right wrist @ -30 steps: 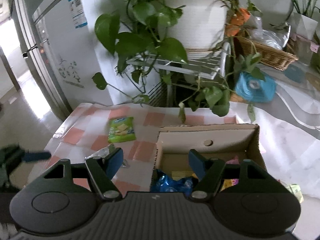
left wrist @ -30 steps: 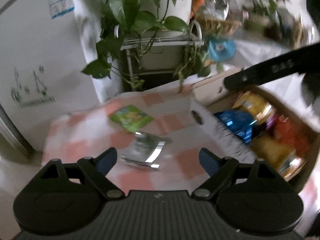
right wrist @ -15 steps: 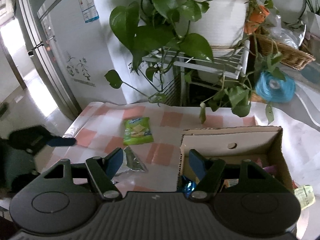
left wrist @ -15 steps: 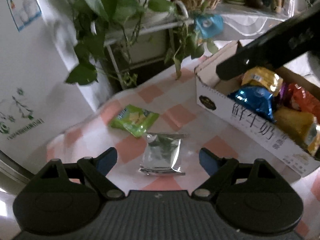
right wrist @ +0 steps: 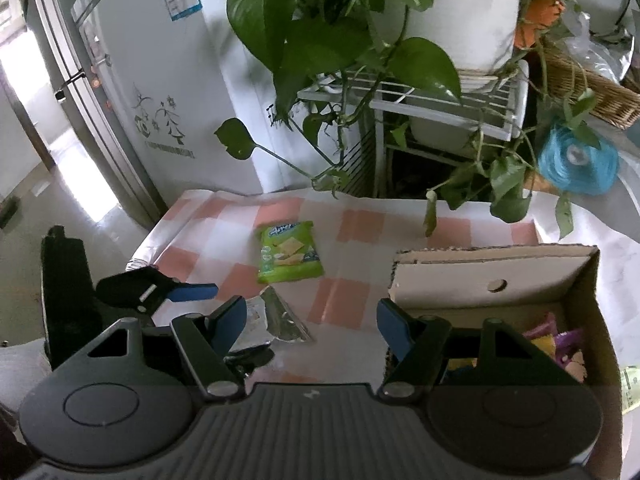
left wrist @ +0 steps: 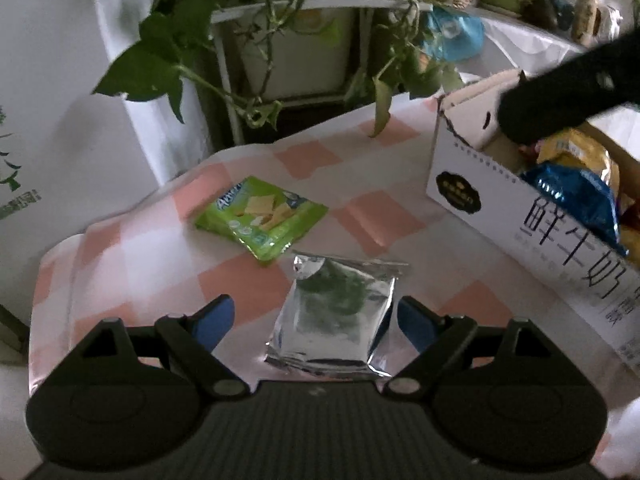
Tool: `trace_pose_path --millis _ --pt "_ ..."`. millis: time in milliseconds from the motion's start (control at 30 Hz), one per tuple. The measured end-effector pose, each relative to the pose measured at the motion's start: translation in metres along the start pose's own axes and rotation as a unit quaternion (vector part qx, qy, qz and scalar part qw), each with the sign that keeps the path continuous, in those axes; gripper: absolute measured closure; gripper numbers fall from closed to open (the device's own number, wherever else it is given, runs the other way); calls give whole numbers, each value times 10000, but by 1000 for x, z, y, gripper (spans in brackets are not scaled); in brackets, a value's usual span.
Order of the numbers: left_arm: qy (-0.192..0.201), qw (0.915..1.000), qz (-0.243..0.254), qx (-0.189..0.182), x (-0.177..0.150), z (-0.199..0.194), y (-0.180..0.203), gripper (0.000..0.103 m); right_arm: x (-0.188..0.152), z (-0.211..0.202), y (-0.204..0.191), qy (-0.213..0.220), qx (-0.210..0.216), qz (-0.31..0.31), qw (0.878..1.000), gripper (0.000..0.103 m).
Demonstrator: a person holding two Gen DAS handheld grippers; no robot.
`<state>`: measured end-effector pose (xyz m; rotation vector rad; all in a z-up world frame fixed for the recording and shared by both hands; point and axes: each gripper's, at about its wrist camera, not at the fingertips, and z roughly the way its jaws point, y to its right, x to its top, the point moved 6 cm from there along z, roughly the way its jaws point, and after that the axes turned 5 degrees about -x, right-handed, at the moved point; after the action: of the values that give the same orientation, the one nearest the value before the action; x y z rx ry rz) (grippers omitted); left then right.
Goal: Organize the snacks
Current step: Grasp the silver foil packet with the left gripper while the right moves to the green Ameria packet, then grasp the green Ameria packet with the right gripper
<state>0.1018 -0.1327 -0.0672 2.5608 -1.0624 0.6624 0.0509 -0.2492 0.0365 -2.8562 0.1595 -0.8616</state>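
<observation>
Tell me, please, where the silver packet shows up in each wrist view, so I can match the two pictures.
Left wrist: the silver packet lies low in the centre, flat on the checked cloth between the left gripper's open fingers.
Right wrist: the silver packet sits lower left of centre, partly hidden behind the right gripper's left finger.
Shared landmark: the green packet lies just beyond it in both views.

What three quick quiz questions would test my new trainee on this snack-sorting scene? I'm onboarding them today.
1. True or false: the silver foil snack packet lies between the left gripper's open fingers.
2. Which packet lies farther from the left gripper: silver or the green cracker packet?
3. Is the brown cardboard box empty?

Key: 1 true. 2 green. 3 no, snack bags are inside.
</observation>
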Motion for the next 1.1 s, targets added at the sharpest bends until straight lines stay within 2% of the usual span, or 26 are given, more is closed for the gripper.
trace_pose_path --millis 167,233,333,633,767,900,1067,1100 --pt "87 9995 -266 -136 -6 9 -4 30 2 14 -4 -55 -11 54 10000 25" --pt "133 9987 -444 -206 -7 8 -8 43 4 20 -8 -74 3 46 10000 25" --pt "73 9988 -477 -105 -10 2 -10 45 6 29 -14 -100 77 43 9999 26" --pt "-541 9929 -1015 300 -44 -32 -40 45 24 63 -37 -76 403 -18 9992 26" --pt "-406 9903 -1278 362 -61 -40 -54 44 26 85 -44 -146 388 9 9991 25" --pt "-279 9913 -1219 411 -64 -40 -57 39 25 107 -47 -268 279 -42 9992 23" --pt "-219 9915 -1215 410 -62 -32 -58 25 27 131 -53 -329 148 -122 9993 18" --pt "-221 9915 -1205 428 -62 -32 -58 19 28 135 -52 -346 101 -88 9993 18"
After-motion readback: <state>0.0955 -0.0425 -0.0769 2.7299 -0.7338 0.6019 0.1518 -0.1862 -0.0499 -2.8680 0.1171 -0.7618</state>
